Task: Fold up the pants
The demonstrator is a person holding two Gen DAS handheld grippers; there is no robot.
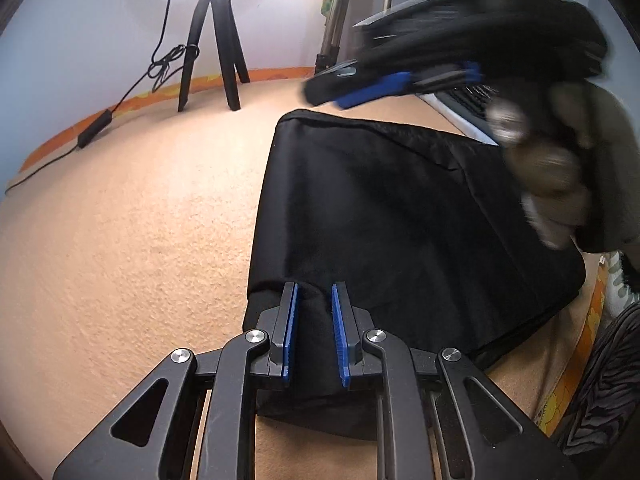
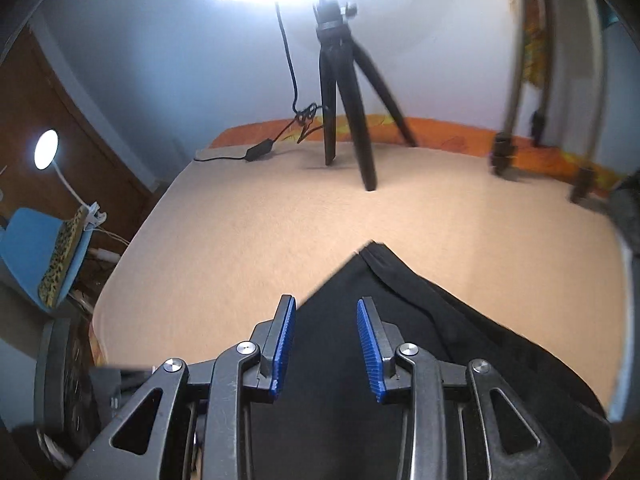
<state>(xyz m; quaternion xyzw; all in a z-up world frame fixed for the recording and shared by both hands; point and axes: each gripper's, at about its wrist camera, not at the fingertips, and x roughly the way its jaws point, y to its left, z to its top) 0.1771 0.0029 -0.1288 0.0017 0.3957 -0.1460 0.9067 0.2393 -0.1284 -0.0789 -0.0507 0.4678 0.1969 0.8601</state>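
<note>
Black pants (image 1: 400,216) lie folded on a beige cloth-covered table (image 1: 140,220). In the left wrist view my left gripper (image 1: 314,292) is at the near left corner of the pants, its blue pads shut on a bunched fold of the black fabric. My right gripper (image 1: 328,80) shows blurred above the far edge of the pants, with a person's hand (image 1: 560,176) holding it. In the right wrist view the right gripper (image 2: 326,304) hovers over a corner of the pants (image 2: 400,320). Its jaws stand apart with nothing pinched between the pads.
A black tripod (image 1: 212,40) (image 2: 344,92) stands at the table's far side, with a cable and inline switch (image 1: 94,130) beside it. A second tripod with silver legs (image 2: 512,120) stands to the right. A blue chair (image 2: 36,248) is off the left edge.
</note>
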